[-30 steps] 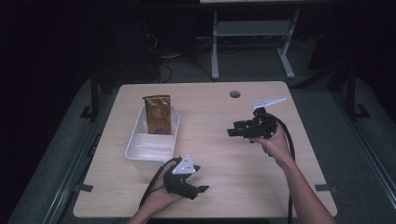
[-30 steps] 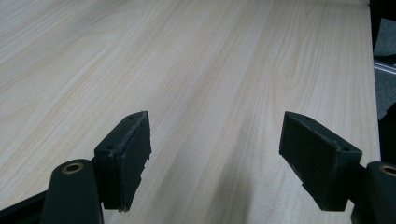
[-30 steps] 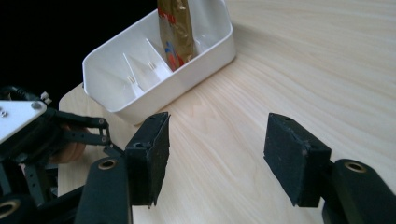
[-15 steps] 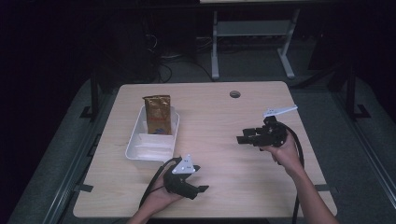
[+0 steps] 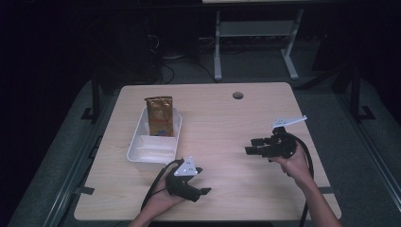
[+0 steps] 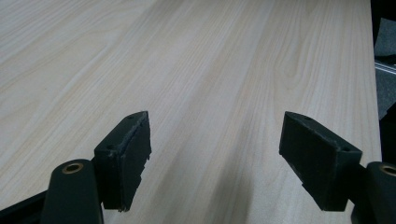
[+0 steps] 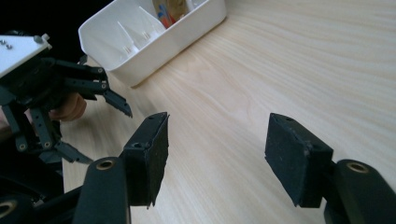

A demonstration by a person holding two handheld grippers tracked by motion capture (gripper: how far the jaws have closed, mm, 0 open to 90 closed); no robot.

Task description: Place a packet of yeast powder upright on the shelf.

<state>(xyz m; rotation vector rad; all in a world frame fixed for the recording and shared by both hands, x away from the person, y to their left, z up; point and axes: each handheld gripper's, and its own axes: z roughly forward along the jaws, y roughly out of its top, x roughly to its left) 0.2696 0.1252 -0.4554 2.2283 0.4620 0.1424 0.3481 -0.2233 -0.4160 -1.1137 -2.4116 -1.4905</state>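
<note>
A gold-brown snack bag (image 5: 159, 116) stands upright in the far end of a white divided bin (image 5: 142, 152) on the left half of the wooden table (image 5: 222, 118). My left gripper (image 5: 204, 191) lies low near the front edge, just in front of the bin, open with bare wood between its pads (image 6: 126, 158). My right gripper (image 5: 252, 146) is at the right side, pointing left toward the bin, open and holding nothing. In the right gripper view its own gripper (image 7: 217, 154) frames bare wood, with the bin (image 7: 140, 56), the bag (image 7: 170, 8) and the left gripper (image 7: 103, 122) beyond.
A round cable hole (image 5: 238, 95) sits near the table's far edge. A metal stand (image 5: 255, 33) is on the floor beyond the table. The table's right edge (image 6: 371, 70) runs close past the left gripper's jaws.
My right gripper has moved down toward the near right of the table and drawn away from the bin. The left gripper, bin and bag have stayed put.
</note>
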